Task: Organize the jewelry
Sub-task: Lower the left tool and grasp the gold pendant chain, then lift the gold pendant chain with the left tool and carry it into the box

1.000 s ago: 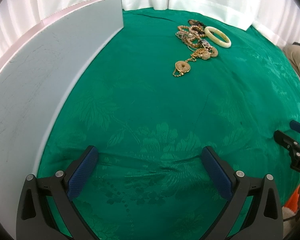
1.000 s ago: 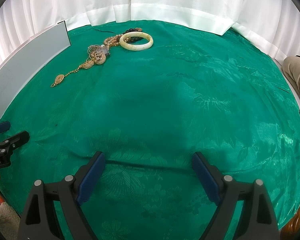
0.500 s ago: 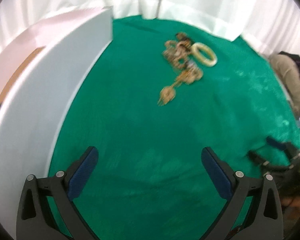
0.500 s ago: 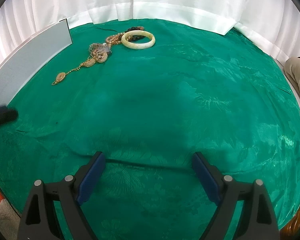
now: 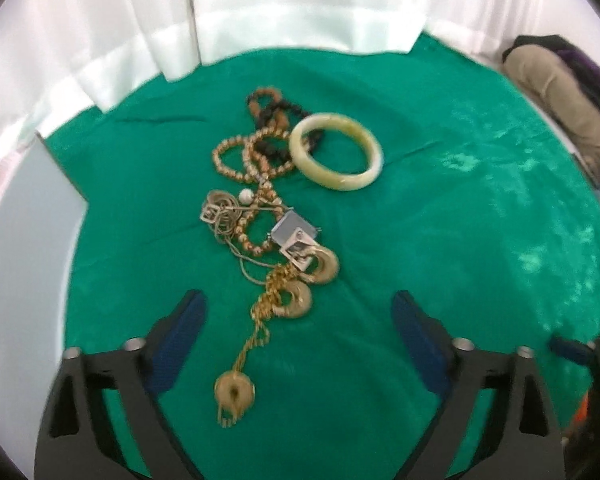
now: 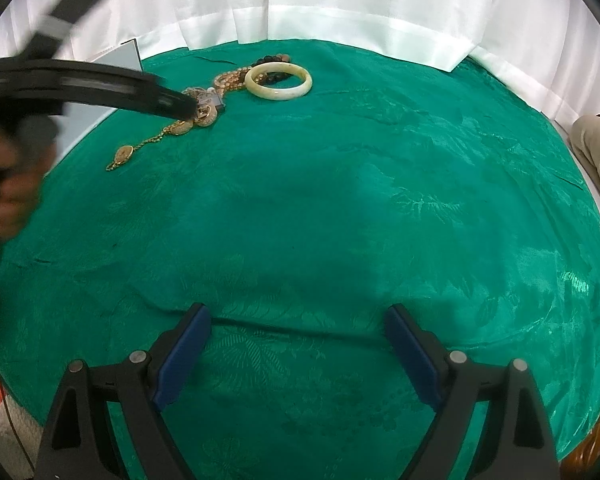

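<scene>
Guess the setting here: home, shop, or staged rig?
Likely a staged tabletop for recording, not a shop: green brocade cloth over a table, white curtain closing it in, and a loose jewelry pile with a pale bangle.

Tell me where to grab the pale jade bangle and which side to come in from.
Grip the jade bangle across its near-right rim, one finger inside the ring and one outside. It lies flat on the green cloth, so come from above. Its far-left rim overlaps the dark bead bracelet, so that side is crowded. The left gripper is open and closest; the right gripper sits farther back.
</scene>
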